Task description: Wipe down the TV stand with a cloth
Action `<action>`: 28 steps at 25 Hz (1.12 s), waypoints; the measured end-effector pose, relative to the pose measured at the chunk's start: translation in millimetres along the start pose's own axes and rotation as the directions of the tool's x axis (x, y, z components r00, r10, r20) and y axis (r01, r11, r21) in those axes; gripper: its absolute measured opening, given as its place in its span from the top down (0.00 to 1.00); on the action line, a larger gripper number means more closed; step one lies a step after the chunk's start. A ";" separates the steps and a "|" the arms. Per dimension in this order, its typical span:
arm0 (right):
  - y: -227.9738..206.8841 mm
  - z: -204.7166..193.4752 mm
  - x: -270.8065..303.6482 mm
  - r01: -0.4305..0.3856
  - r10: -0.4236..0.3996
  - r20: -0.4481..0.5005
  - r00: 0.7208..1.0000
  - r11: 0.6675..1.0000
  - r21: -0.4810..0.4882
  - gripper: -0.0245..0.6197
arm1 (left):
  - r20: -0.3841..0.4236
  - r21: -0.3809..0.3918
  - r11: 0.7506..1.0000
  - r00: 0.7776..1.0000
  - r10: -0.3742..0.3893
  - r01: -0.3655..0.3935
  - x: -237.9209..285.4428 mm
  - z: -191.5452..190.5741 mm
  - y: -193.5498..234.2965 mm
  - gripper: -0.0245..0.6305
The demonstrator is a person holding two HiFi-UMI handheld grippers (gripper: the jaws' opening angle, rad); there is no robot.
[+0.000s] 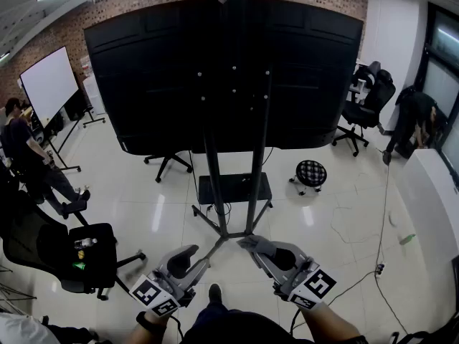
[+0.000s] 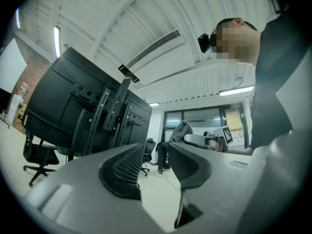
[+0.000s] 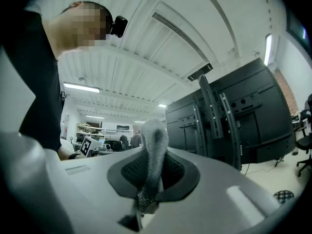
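Right gripper (image 3: 152,172) is clamped on a pale cloth (image 3: 155,135) that pokes up between its pads, while the left gripper (image 2: 156,150) is empty, its jaws a narrow gap apart. Both hover low in front of the person, short of the black TV stand (image 1: 216,192), which stands straight ahead on the white floor. No wiping appears to have begun: the cloth touches nothing, so the whole stand is left to do.

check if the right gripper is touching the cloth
Touching. In the right gripper view, the right gripper is shut on the grey cloth, which is pinched between both jaws.
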State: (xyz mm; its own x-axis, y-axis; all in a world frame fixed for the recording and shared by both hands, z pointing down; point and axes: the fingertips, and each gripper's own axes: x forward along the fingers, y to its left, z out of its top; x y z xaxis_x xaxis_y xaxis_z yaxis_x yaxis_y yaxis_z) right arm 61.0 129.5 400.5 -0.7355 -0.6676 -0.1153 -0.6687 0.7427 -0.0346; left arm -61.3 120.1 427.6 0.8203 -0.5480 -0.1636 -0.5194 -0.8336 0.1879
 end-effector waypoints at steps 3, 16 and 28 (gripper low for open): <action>-17.6 4.5 28.7 0.008 -0.008 0.000 1.000 1.000 -0.030 0.92 | 0.011 0.005 1.000 1.000 -0.010 0.009 10.3 9.0 33.0 0.68; -106.8 62.7 175.8 0.092 -0.082 0.057 0.995 0.972 -0.214 0.92 | 0.077 0.109 0.988 0.990 -0.118 0.109 62.9 89.6 182.1 0.68; -169.4 145.7 244.1 0.112 -0.072 0.115 0.991 0.912 -0.394 0.92 | 0.130 0.204 0.966 0.974 -0.186 0.157 116.4 153.3 231.3 0.69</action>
State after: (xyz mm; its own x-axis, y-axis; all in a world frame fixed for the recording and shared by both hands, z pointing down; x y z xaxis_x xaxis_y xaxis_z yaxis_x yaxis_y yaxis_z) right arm 10.6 -151.7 233.6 -0.6681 -0.7088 -0.2264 -0.7353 0.5824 0.3465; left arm -122.7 -147.0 303.5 0.8644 -0.3880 -0.3198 -0.4219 -0.9057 -0.0417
